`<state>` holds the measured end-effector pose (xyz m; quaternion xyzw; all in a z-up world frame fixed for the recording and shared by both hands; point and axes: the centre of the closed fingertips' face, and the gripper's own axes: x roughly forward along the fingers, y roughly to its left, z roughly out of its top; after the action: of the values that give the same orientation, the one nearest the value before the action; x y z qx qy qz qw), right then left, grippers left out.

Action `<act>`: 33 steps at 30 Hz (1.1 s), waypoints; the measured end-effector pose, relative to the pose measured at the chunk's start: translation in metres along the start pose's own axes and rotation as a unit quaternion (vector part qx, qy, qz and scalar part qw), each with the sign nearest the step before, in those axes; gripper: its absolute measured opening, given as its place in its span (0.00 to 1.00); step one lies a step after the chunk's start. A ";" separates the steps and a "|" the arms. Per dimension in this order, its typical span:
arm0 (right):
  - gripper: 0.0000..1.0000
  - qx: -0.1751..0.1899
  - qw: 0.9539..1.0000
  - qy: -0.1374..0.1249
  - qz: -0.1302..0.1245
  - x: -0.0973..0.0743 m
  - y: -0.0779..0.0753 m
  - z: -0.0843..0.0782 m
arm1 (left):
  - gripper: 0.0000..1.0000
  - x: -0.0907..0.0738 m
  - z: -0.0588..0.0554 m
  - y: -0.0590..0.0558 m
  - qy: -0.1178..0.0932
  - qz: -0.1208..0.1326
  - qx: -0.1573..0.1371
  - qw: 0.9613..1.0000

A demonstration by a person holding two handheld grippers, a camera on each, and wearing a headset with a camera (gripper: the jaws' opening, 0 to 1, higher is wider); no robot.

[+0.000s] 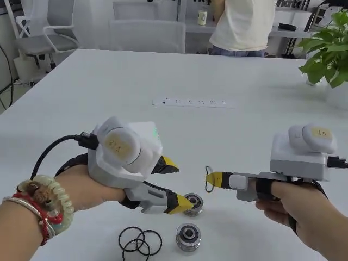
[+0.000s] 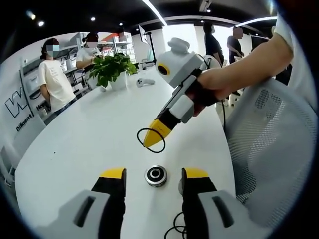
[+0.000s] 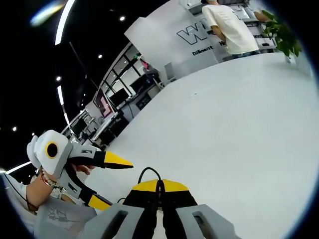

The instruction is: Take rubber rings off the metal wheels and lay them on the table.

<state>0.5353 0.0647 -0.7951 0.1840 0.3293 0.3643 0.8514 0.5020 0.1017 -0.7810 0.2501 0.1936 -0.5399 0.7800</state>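
My left gripper (image 1: 176,184) stands open over the white table, its lower jaw beside a metal wheel (image 1: 193,202). In the left gripper view that wheel (image 2: 156,175) lies between the open yellow-tipped jaws (image 2: 154,173). A second wheel (image 1: 188,237) sits closer to me. Three black rubber rings (image 1: 140,241) lie overlapping on the table to its left. My right gripper (image 1: 213,179) is shut on another black ring (image 1: 208,178), held above the table and apart from the wheels. The same ring (image 2: 151,140) hangs from the right gripper's tip (image 2: 155,133), and it pokes up (image 3: 149,174) between the shut jaws (image 3: 159,186). The left gripper (image 3: 112,181) is open there too.
A white power strip (image 1: 193,102) lies mid-table. A potted plant (image 1: 326,51) stands at the far right corner. A person (image 1: 242,24) stands beyond the table's far edge, near white chairs (image 1: 147,32). A mesh chair (image 2: 269,134) is at the near side.
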 end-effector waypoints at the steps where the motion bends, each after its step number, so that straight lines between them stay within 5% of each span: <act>1: 0.00 0.000 1.000 -0.001 0.000 0.000 0.000 0.000 | 0.42 -0.001 0.002 -0.001 -0.002 -0.003 0.004 1.000; 11: 0.00 0.003 1.000 -0.018 0.011 -0.002 0.009 0.009 | 0.46 -0.019 0.011 0.006 -0.017 -0.005 -0.011 1.000; 22: 0.00 0.000 0.999 -0.023 0.028 -0.003 0.025 0.010 | 0.52 -0.064 0.020 0.014 -0.029 0.021 -0.014 0.999; 28: 0.00 -0.002 0.999 -0.022 0.037 -0.003 0.031 0.010 | 0.54 -0.083 0.013 0.009 -0.020 0.028 -0.008 0.999; 33: 0.00 -0.003 0.999 -0.020 0.044 -0.002 0.035 0.010 | 0.55 -0.096 0.002 0.005 -0.026 0.037 -0.030 0.999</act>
<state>0.5239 0.0861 -0.7676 0.2026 0.3028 0.3988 0.8415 0.4737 0.1736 -0.7235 0.2191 0.1798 -0.5112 0.8114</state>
